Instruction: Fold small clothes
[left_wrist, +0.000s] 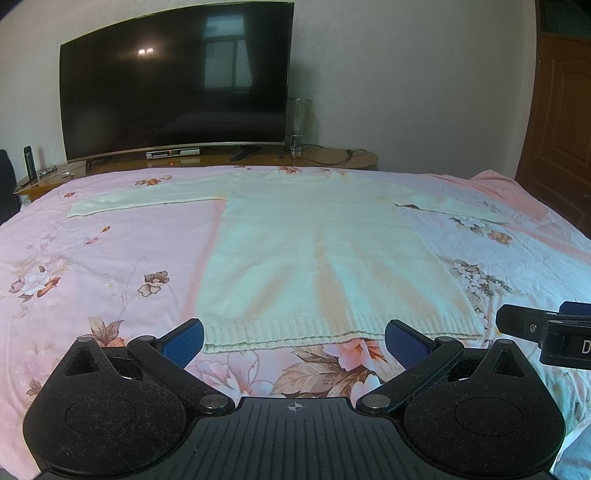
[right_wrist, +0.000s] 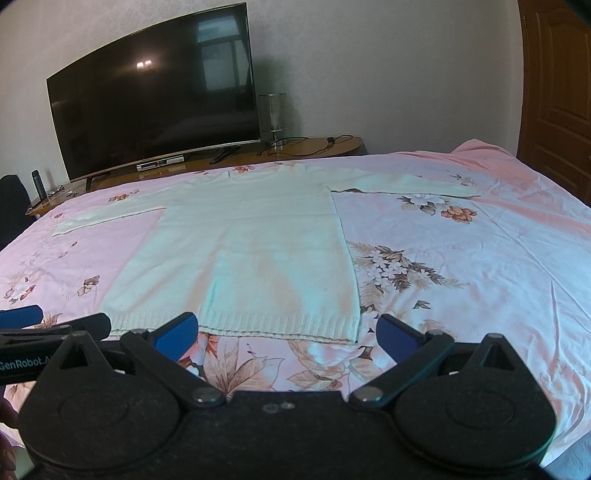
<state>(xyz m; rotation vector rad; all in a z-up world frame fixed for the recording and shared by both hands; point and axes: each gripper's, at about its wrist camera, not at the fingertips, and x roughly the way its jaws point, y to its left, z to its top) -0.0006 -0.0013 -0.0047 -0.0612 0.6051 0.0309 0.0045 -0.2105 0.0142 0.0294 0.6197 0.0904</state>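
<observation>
Left wrist view shows the cream sweater flat on the bedspread, both left gripper and right gripper spread empty near its hem, so pinch each hem corner squarely before lifting.

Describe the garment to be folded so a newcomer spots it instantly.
Start at the big dark TV; in front of it is a bed under a pink floral sheet. The cream knit sweater lies flat in the middle, sleeves spread, ribbed hem nearest the cameras: the only plain, unpatterned fabric there.
</observation>
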